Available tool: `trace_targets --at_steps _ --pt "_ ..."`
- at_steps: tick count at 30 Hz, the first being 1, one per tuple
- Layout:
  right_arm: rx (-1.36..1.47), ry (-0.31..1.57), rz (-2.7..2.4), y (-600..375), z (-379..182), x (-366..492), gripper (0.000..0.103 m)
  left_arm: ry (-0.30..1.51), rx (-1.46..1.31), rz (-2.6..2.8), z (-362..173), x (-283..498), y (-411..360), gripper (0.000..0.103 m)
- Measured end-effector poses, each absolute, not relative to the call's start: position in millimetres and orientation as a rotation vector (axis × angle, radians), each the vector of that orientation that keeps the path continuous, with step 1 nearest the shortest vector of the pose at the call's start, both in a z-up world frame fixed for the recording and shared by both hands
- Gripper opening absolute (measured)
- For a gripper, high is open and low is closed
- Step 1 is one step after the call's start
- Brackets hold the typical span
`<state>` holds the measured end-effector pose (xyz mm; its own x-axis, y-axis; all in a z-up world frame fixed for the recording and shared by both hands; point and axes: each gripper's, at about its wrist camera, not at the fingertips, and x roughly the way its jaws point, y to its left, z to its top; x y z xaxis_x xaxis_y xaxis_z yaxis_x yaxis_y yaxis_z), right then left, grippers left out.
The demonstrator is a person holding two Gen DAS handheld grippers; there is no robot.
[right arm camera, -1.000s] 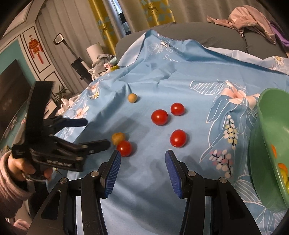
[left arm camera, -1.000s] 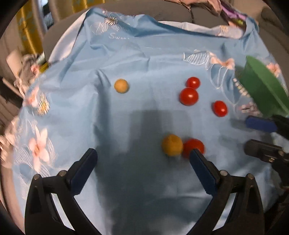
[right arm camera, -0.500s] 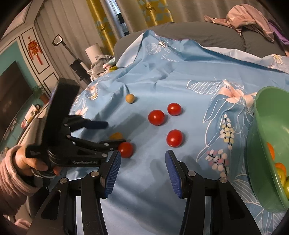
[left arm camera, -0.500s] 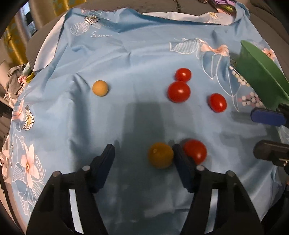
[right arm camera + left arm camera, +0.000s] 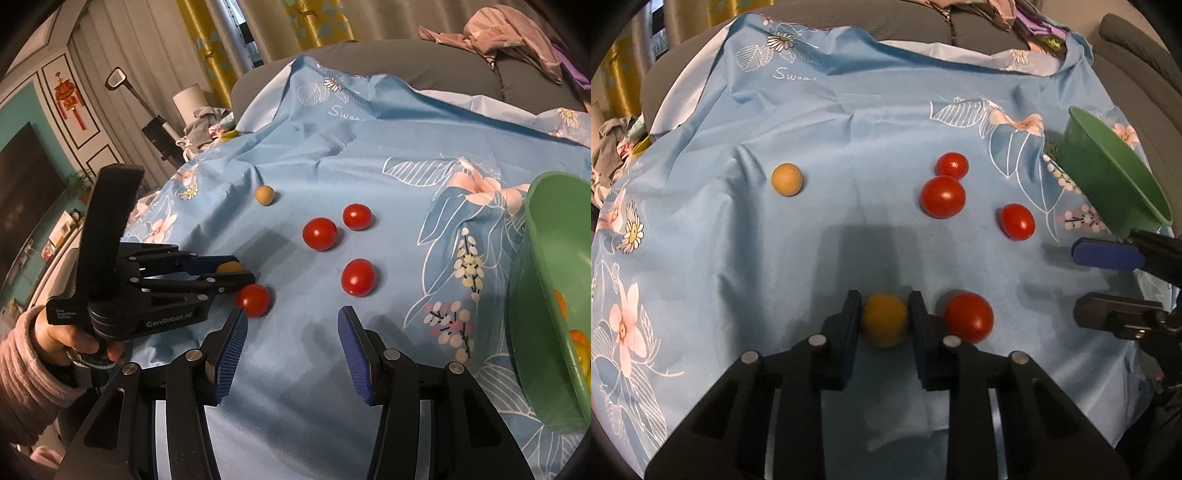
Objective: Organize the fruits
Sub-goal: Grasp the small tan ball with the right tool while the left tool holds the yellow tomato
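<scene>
Pinching a yellow-orange fruit [image 5: 884,319] between its two dark fingers [image 5: 849,325], the left gripper [image 5: 884,314] sits low over a light blue floral cloth [image 5: 849,122], with the fruit resting on the fabric. Just right of that fruit lies a red tomato [image 5: 968,317], close beside the right finger. Farther off, three more red tomatoes [image 5: 943,196] form a loose group, and a small tan fruit [image 5: 787,179] sits alone to the far left. The right gripper [image 5: 291,343] hovers above the cloth with its blue-padded fingers [image 5: 229,350] spread wide, holding nothing. A green bowl [image 5: 546,295] stands at the right edge of the cloth, with orange and yellow fruit partly visible inside.
</scene>
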<state>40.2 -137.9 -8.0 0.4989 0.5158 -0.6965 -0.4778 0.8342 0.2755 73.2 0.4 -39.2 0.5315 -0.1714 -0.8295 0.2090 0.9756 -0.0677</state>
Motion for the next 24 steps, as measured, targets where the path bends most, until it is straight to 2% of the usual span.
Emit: trace_targets --at_steps 9,13,24 --pt "0.146 0.859 0.627 -118.0 -2.4 67.2 0.051 0.774 -0.081 -0.207 5.7 62.6 42.7 0.025" --pt "0.06 0.869 0.608 -78.4 10.0 102.3 0.051 0.726 -0.13 -0.209 13.0 64.8 60.8 0.026" --pt "-0.149 1.006 0.554 15.6 -19.3 197.4 0.051 0.735 -0.214 -0.206 3.3 69.4 96.1 0.026"
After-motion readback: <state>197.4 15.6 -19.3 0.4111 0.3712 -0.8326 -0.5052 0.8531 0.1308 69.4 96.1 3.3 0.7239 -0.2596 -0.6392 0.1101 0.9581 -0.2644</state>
